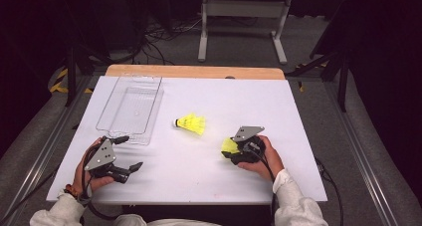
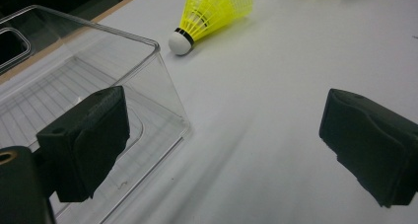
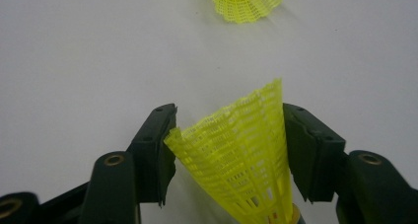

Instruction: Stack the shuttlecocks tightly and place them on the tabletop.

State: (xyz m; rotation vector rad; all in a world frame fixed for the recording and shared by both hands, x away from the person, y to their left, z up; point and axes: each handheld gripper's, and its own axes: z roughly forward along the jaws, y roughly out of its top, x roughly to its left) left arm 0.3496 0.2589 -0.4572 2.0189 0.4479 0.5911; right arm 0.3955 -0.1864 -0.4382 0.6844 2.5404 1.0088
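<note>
Resting on the white counter (image 1: 298, 181) at its near right, the right gripper (image 1: 233, 151) has its jaws partly closed against both sides of a yellow shuttlecock (image 3: 241, 160). In the right gripper view, that shuttlecock's long axis runs along the jaws, its open mesh skirt flaring away from the hand. A second yellow shuttlecock (image 1: 190, 123) lies on its side mid-counter, white cork tip pointing left toward a clear plastic tray (image 1: 130, 106), skirt to the right. At near left, the left gripper (image 1: 130, 153) holds nothing, jaws spread wide beside the tray's near corner.
</note>
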